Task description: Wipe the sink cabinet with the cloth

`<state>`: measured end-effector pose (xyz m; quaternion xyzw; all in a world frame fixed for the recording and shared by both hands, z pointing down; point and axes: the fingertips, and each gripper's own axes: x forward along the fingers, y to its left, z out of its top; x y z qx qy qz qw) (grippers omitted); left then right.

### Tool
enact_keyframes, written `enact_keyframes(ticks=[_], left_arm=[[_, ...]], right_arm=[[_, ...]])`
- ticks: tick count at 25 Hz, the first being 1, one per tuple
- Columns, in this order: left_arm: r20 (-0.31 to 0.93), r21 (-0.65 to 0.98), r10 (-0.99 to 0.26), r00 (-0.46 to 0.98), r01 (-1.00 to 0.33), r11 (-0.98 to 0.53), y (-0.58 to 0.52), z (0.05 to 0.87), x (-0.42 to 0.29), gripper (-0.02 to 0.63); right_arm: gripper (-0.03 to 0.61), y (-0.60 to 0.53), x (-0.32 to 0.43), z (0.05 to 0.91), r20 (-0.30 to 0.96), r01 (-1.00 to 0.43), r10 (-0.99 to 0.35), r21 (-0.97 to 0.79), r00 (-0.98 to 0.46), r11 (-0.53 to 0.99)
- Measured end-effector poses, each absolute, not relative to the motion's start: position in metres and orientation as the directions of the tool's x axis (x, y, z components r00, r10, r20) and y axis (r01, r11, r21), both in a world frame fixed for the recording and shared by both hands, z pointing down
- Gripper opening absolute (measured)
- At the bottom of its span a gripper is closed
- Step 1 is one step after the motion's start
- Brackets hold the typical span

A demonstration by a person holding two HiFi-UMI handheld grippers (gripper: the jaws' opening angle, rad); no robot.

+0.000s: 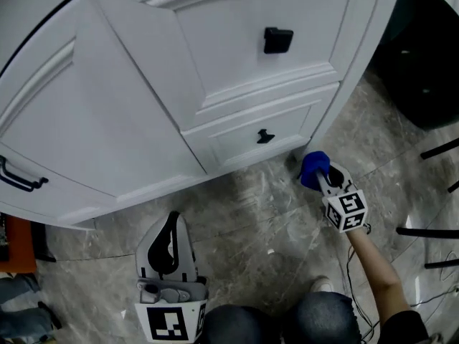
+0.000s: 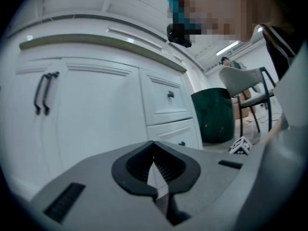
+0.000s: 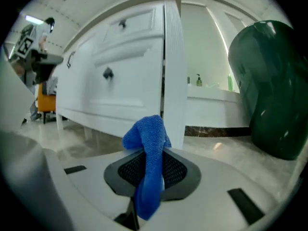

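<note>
Down low, we hold the blue cloth (image 3: 147, 143) pinched in our right tool (image 3: 153, 170), the sink cabinet (image 1: 129, 106) corner just ahead of it, while our left tool (image 2: 154, 170) has its jaws together on nothing.

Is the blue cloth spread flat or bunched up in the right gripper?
Bunched. The cloth is a folded wad pinched in the shut right gripper.

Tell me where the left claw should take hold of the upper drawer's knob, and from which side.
Grip the upper drawer's knob across two opposite flat sides, coming straight at the drawer front. It is a small squarish black block standing out from the panel. The left claw is shut and empty, so it would need to open first.
</note>
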<state>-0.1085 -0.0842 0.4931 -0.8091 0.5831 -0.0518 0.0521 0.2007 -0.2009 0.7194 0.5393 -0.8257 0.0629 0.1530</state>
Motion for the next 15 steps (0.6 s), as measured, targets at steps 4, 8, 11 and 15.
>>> enact_keyframes(ticks=[4,8,11,15], left_arm=[[0.061,-0.112,-0.984,0.165,-0.979,-0.171,-0.066,0.439,-0.139,0.005],[0.157,-0.028,-0.984,0.088,-0.995,-0.093,-0.048,0.377,-0.142,0.006],[0.228,0.026,-0.968,0.102,-0.995,-0.099,-0.037,0.329,-0.129,0.005],[0.353,0.041,-0.903,0.243,-0.969,-0.245,-0.014,0.264,-0.098,0.005]], right_arm=[[0.058,-0.161,0.182,0.602,0.243,-0.917,-0.888,-0.020,-0.390,0.398],[0.058,-0.132,0.144,0.486,0.205,-0.896,-0.873,-0.135,-0.444,0.424],[0.058,-0.108,0.129,0.413,0.234,-0.911,-0.882,-0.160,-0.410,0.381],[0.058,-0.078,0.116,0.328,0.335,-0.903,-0.839,-0.186,-0.428,0.386]])
